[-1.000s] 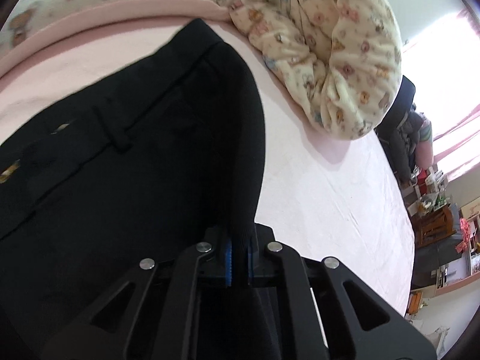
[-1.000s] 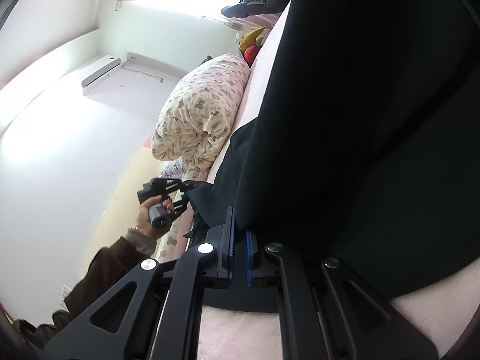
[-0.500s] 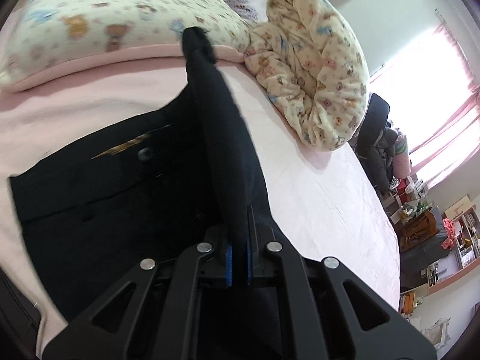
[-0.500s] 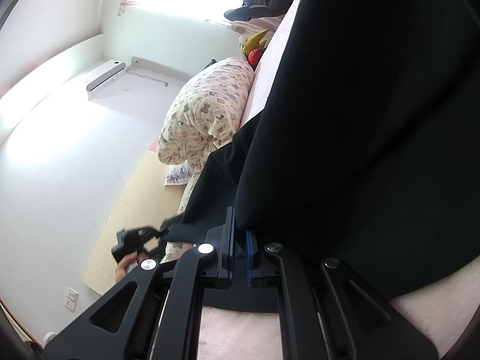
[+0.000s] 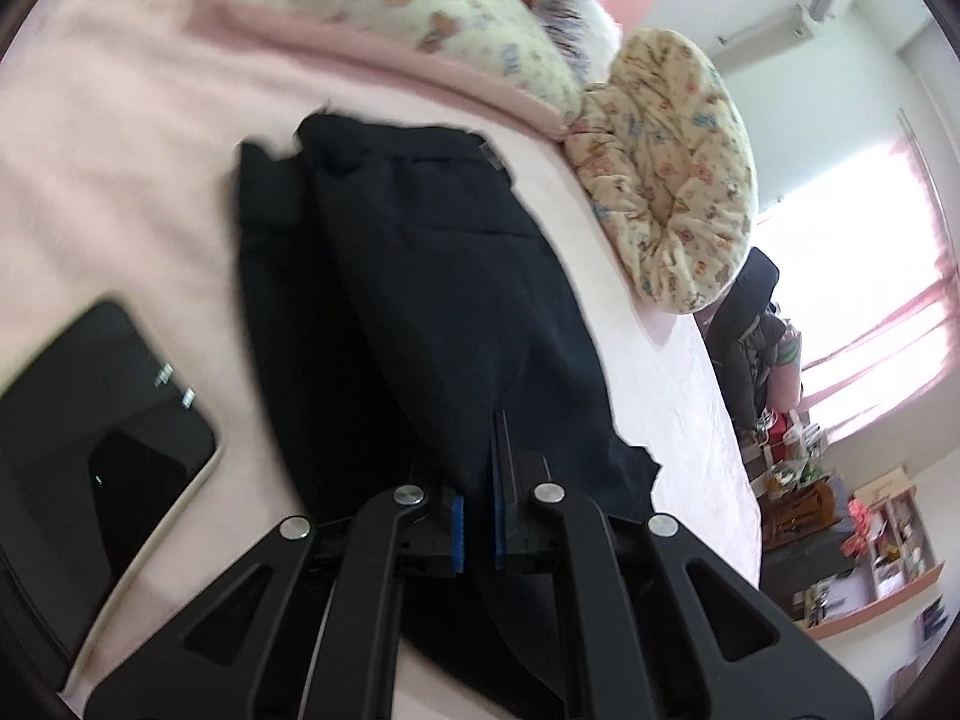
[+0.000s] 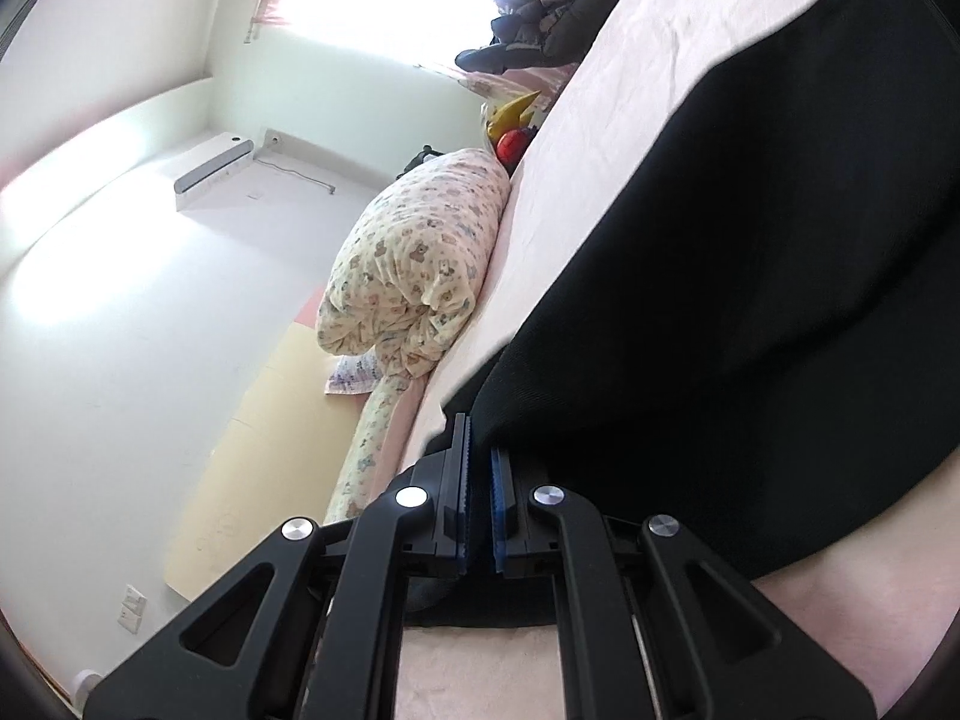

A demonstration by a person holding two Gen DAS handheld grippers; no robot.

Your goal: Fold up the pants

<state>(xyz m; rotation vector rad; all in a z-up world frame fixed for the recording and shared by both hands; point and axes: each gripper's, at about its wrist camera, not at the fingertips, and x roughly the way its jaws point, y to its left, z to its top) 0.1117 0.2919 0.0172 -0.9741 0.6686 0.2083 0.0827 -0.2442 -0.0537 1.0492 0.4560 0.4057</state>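
Note:
Black pants lie on a pink bed sheet, one half folded over the other, waistband toward the pillows. My left gripper is shut on the near edge of the pants, cloth pinched between its blue pads. In the right wrist view the pants fill the right side, lifted off the sheet. My right gripper is shut on a lower edge of the pants.
A black phone lies on the sheet left of the pants. A teddy-print pillow and a bundled quilt sit at the bed's head. Shelves and clutter stand beyond the bed. An air conditioner hangs on the wall.
The left gripper has carried its part of the pants over, so one half now lies folded on the other; the phone has come into view. The right gripper has kept its hold.

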